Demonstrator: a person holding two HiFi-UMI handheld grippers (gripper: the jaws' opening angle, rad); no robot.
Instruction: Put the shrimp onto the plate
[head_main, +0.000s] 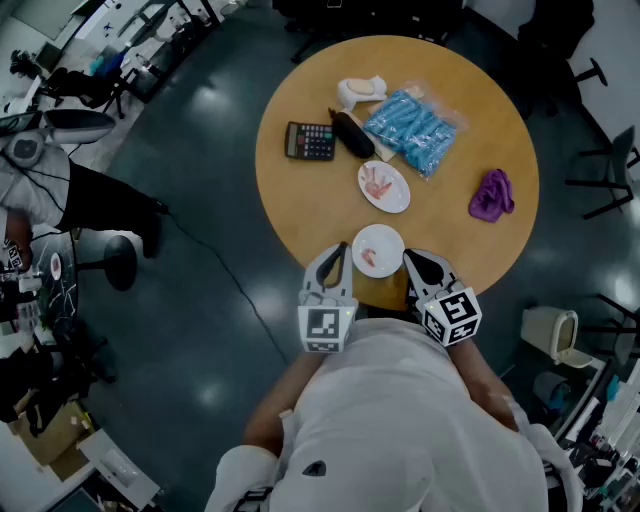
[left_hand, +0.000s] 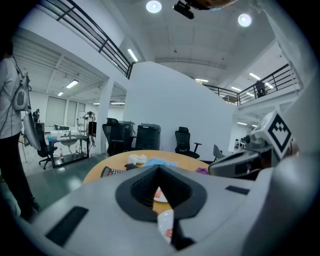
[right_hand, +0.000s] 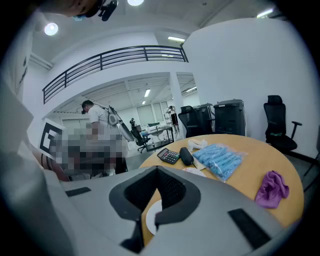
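A big open office hall with desks and swivel chairs is spreading out around a round wooden table (head_main: 300, 190), and the person is standing at its six o'clock edge. On the table, a calculator (head_main: 309, 141) is lying toward ten o'clock, a blue packet (head_main: 415, 130) toward one o'clock and a purple cloth (head_main: 491, 195) toward four o'clock. A plate (head_main: 402, 196) near the centre is carrying a small pile of pink shrimp (head_main: 377, 184). A nearer plate (head_main: 388, 240) at six o'clock is showing one pinkish piece (head_main: 368, 257), probably another shrimp. The left gripper (head_main: 342, 248) is hovering just beside the nearer plate at its nine o'clock, and the right gripper (head_main: 410, 258) is flanking it at three o'clock. Both are holding their jaws pressed together with nothing between them. I cannot tell which plate is meant to receive the shrimp, so I am guessing the pick has not begun. To do it well, whichever gripper is going in should be opening only slightly wider than one shrimp and coming down steeply over the pile. It should be pinching a single body across its middle and lifting clear of the rim before travelling. The other gripper could be pressing lightly on the plate edge to stop it sliding.
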